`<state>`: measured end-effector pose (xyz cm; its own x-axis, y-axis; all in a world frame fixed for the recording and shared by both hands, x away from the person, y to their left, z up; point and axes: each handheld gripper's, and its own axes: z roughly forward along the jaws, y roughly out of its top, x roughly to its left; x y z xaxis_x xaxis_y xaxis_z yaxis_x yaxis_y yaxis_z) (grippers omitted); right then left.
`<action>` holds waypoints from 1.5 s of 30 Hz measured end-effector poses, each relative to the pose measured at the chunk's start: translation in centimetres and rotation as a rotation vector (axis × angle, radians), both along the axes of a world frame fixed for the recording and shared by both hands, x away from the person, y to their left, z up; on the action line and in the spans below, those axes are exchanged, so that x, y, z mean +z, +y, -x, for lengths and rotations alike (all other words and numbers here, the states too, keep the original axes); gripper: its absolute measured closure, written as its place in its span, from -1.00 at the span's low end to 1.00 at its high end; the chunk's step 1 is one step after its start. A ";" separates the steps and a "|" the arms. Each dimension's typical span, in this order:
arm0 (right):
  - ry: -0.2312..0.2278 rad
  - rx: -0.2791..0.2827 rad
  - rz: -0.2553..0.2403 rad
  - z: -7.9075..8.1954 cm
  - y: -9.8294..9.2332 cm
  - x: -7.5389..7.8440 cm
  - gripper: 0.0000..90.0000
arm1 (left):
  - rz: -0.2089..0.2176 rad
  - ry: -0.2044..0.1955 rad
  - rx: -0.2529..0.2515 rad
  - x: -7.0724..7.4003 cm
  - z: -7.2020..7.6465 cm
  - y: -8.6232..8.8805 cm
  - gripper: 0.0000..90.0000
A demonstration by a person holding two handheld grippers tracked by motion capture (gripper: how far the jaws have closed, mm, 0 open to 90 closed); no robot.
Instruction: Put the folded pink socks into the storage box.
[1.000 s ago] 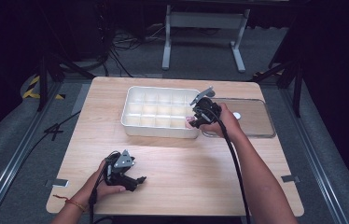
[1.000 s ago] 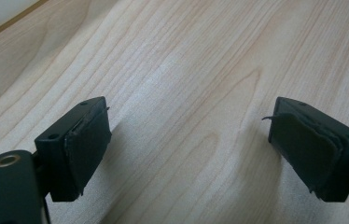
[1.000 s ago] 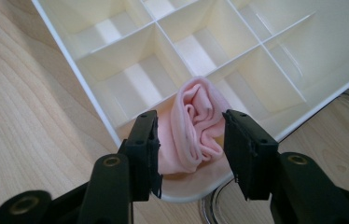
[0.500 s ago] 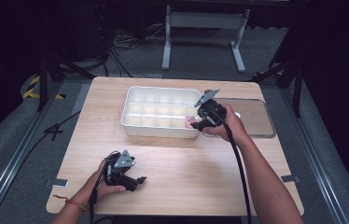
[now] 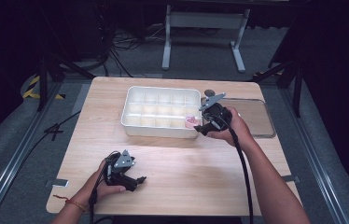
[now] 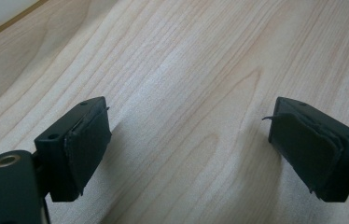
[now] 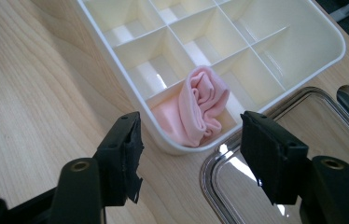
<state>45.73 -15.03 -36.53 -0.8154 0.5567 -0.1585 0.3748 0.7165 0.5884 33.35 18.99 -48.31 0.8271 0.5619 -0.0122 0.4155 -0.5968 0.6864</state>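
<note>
There was one wooden table [image 5: 172, 186]. On it stood one white divided tray [image 5: 161, 100], its compartments set in three rows of five, fifteen in all. One rolled pink cloth [image 7: 200, 109] lay in a corner compartment, the only thing in the tray. One clear lid [image 5: 252, 116] lay flat just beside the tray. Two grippers were there, the left gripper [image 5: 137, 181] and the right gripper [image 5: 200, 129], each held in one hand, with two black jaws apiece.

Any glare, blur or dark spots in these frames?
High view: table bright, surroundings nearly black. Right gripper view: glare streaks on the clear lid; pink cloth sharp in the white tray. Left gripper view: soft sheen on the wood, pads slightly soft.
</note>
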 end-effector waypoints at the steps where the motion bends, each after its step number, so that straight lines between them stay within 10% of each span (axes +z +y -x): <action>1: -0.004 0.000 0.003 0.1 -0.1 0.0 -0.13 | 0.001 -0.001 0.000 0.0 0.0 0.0 -0.71; 45: -0.026 0.030 0.057 5.4 -5.1 -2.8 -0.13 | 0.002 0.000 0.005 0.0 0.0 -0.1 -0.72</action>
<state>40.30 -20.10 -39.36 -0.8266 0.5219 -0.2106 0.3380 0.7596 0.5557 33.32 18.93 -48.32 0.8241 0.5663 -0.0131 0.4186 -0.5934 0.6875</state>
